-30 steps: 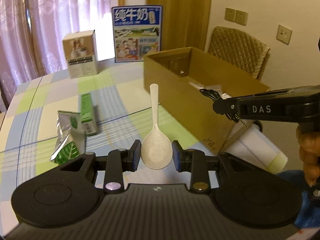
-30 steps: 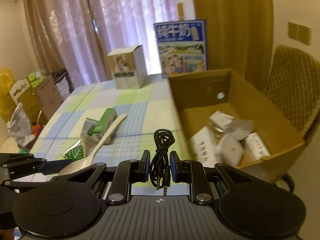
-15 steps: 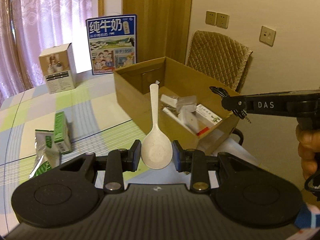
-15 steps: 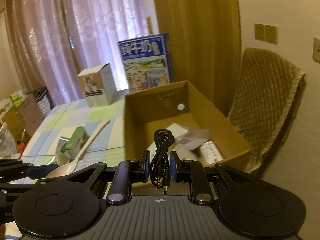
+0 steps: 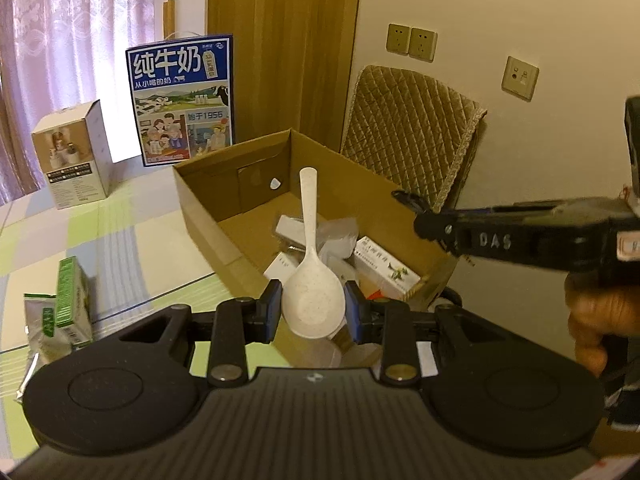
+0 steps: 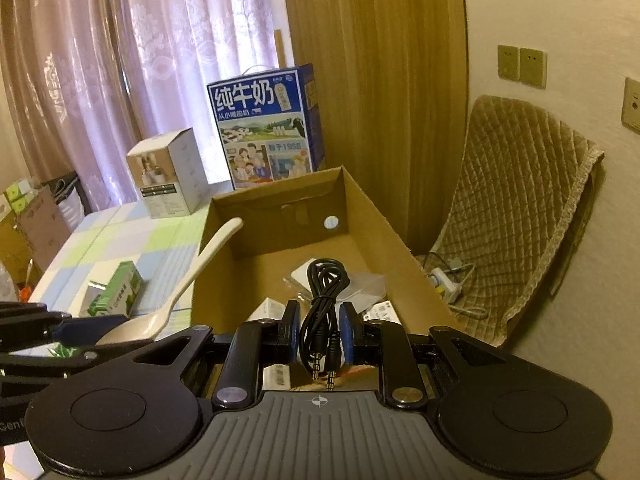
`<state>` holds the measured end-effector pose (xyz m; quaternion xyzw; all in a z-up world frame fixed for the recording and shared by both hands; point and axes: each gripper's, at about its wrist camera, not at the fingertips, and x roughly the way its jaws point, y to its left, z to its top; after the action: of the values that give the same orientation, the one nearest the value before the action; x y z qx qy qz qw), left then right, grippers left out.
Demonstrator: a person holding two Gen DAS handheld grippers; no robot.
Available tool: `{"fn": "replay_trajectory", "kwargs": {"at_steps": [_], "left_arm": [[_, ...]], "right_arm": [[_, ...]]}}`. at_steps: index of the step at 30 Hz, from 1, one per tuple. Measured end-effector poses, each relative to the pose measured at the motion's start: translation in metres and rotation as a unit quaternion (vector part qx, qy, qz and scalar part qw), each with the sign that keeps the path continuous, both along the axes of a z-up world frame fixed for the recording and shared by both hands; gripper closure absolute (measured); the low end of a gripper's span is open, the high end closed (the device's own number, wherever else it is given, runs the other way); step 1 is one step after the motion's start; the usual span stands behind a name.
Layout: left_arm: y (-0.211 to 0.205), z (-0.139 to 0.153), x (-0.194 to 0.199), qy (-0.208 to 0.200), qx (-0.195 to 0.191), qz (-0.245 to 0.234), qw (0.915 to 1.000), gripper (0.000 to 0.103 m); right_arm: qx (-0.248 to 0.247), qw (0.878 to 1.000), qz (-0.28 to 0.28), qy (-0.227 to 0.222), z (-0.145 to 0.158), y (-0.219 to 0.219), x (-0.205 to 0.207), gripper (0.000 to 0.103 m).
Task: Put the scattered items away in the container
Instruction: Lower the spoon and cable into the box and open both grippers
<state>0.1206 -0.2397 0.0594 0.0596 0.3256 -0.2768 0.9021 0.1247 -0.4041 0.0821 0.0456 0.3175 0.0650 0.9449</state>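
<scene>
- The left gripper (image 5: 313,309) pinches a white spoon (image 5: 312,280) by its bowl, with both blue pads pressed against the bowl's sides and the handle pointing up and away over the cardboard box (image 5: 208,208).
- The right gripper (image 6: 319,334) is clamped on a coiled black audio cable (image 6: 322,304); its loop rises above the pads and its 2 gold-tipped plugs hang below them.
- In the right wrist view the cable hangs over the open box (image 6: 372,216), above the things lying inside it.
- In the same view the spoon (image 6: 188,280) shows at the left, held by the left gripper (image 6: 86,330) beside the box's near left corner.
- In the left wrist view the right gripper (image 5: 424,216) reaches in from the right edge over the box's far right rim, gripped by a hand (image 5: 600,320); that part is blurred, so the cable cannot be made out there.
- The box sits on a table with a checked green, blue and white cloth (image 5: 120,240), at its right end.
- Inside the box lie several small white cartons (image 5: 386,266) and some clear wrapping; what they are cannot be read.
- On the cloth to the left of the box, well apart from it, a small green carton (image 5: 70,300) leans against a silver and green pouch (image 5: 38,320).
- Behind the box stand a blue milk carton case (image 5: 182,98) and, further left, a white product box (image 5: 74,156).
- A chair with a quilted tan cover (image 5: 412,132) stands just beyond the box against the wall.
</scene>
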Motion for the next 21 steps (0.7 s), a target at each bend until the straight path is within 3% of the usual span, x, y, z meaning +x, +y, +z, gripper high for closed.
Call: {"fn": "replay_trajectory", "kwargs": {"at_steps": [21], "left_arm": [[-0.016,-0.013,0.035,0.029,-0.030,0.031,0.9987,0.075]], "right_arm": [[-0.008,1.000,0.008,0.017,-0.013,-0.009,0.028,0.086]]}}
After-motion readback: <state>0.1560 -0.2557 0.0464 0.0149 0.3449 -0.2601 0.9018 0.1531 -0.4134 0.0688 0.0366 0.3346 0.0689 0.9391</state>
